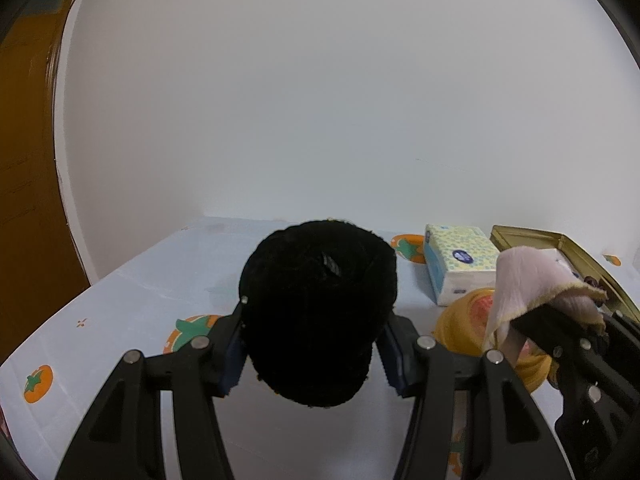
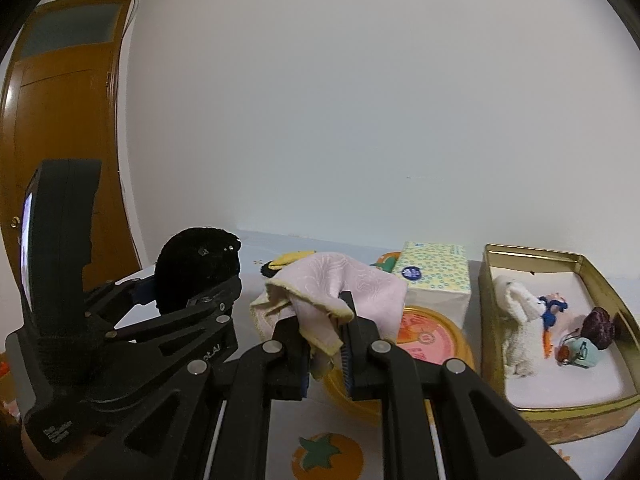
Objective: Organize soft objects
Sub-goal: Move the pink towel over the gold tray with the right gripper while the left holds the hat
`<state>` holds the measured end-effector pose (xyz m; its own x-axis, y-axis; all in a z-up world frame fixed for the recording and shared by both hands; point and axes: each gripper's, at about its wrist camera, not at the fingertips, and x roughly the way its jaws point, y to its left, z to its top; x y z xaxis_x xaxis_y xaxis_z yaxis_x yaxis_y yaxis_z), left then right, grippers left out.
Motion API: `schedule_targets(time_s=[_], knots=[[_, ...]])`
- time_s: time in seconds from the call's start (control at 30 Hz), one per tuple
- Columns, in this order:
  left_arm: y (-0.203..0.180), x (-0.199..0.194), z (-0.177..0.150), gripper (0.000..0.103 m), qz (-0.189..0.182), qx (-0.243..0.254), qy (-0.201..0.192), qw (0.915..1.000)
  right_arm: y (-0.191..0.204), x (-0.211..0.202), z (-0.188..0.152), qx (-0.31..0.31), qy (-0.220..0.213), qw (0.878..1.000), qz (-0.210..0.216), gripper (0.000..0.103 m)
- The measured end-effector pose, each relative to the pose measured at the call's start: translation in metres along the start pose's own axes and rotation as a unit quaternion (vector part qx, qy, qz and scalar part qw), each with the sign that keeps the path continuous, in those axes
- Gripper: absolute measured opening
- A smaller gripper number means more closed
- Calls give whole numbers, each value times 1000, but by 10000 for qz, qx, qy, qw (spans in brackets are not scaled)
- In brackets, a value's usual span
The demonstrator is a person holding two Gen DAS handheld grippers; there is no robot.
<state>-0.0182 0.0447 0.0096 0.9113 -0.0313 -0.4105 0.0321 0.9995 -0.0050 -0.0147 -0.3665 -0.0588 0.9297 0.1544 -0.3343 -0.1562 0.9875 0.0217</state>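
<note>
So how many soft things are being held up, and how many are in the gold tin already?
Held up: 2, black fluffy thing and pink cloth.
In the gold tin: 3, white bunny, dark red toy, light blue charm.
Total: 5.

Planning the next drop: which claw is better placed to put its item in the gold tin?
Right. Probably: the right claw holds the pink cloth nearer the gold tin; the left claw, gripping the black plush, sits farther away.

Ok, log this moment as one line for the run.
left gripper: shut on black plush | right gripper: shut on pink cloth | gold tin: holds small toys
</note>
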Motion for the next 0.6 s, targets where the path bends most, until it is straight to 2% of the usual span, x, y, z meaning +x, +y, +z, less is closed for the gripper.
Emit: schedule_targets(time_s=[0.6], knots=[[-38, -20, -7, 55, -318, 187, -16, 9993, 18, -16, 4, 7, -74, 9992, -382, 14]])
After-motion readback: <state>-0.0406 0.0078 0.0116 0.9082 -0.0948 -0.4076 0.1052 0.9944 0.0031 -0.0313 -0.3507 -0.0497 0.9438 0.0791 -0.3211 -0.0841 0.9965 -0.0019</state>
